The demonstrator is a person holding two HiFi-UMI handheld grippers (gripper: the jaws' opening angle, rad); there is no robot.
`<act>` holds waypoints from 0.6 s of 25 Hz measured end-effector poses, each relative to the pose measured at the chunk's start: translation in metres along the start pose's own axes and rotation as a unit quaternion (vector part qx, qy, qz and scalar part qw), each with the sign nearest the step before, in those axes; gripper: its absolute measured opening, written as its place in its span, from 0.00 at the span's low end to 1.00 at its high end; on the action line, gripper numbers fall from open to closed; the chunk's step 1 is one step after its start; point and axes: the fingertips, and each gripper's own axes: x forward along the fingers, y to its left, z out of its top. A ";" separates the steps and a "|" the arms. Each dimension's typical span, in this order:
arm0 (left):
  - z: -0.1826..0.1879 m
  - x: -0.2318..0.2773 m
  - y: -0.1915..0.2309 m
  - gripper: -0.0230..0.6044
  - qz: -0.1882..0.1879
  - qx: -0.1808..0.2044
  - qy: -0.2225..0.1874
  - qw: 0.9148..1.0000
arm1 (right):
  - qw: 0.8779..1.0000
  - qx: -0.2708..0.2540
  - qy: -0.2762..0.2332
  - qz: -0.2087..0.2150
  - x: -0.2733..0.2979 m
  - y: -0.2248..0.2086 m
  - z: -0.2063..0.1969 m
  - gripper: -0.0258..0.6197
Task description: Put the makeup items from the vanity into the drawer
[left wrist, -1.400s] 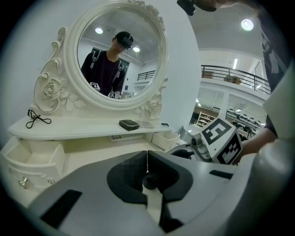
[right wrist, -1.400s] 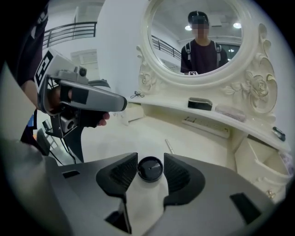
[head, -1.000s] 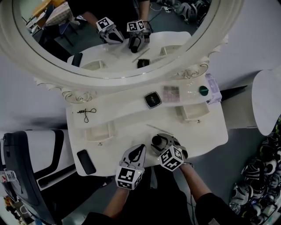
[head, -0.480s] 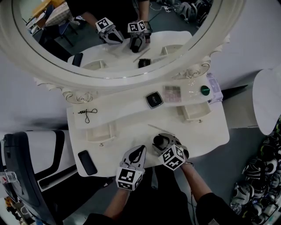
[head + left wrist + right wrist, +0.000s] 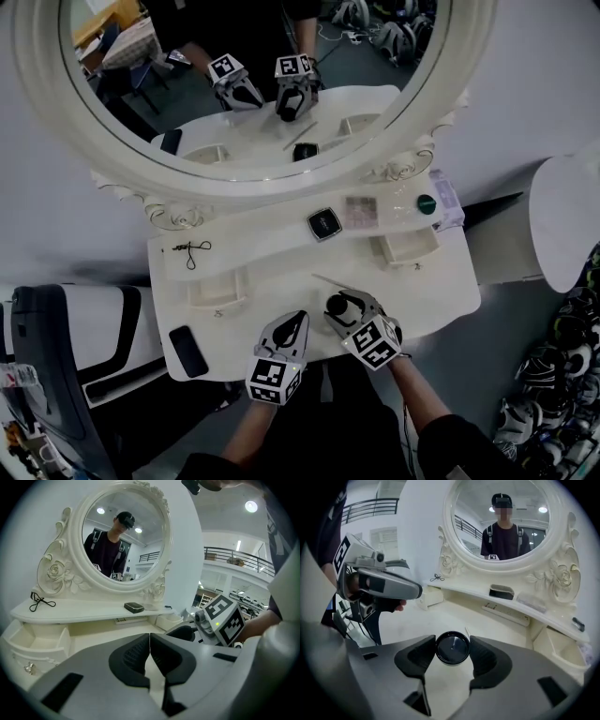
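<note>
On my feed the tabletop point(image 5: 281, 286) and carved mirror frame point(image 5: 262, 183) look like smooth, glossy cream lacquer. The jar point(image 5: 452, 648) in the right gripper point(image 5: 451, 654) has a shiny black plastic rim round a dull, metallic-looking disc. The left gripper point(image 5: 150, 651) is matt grey plastic with ribbed black pads point(image 5: 133, 656). At 8 o'clock, a glossy black phone point(image 5: 188, 350).

1. A small round jar with a black lid point(image 5: 452, 648) sits clamped between the jaws of the right gripper point(image 5: 453, 654), over the front of the vanity top.
2. A thin pale stick point(image 5: 330, 281) lies flat on the top, just behind the jar.
3. A closed black square compact point(image 5: 324, 223) lies flat mid-shelf under the mirror.
4. A pale palette point(image 5: 362, 212) lies just right of the compact.
5. A green-capped item point(image 5: 427, 203) sits near the shelf's right end.
6. The left drawer point(image 5: 217, 284) and right drawer point(image 5: 405, 247) both stand pulled open.
</note>
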 end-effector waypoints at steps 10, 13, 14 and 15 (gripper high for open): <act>0.028 -0.009 -0.013 0.06 0.005 0.016 -0.029 0.999 | 0.998 0.039 -0.054 -0.016 -0.042 -0.004 0.027 0.39; 0.042 -0.015 -0.021 0.06 0.002 0.025 -0.045 0.999 | 0.994 0.056 -0.091 -0.027 -0.063 -0.006 0.044 0.39; 0.047 -0.018 -0.024 0.06 0.001 0.029 -0.051 0.998 | 0.992 0.062 -0.106 -0.030 -0.071 -0.006 0.051 0.39; 0.052 -0.020 -0.027 0.06 -0.001 0.032 -0.057 0.998 | 0.990 0.068 -0.122 -0.034 -0.079 -0.006 0.058 0.39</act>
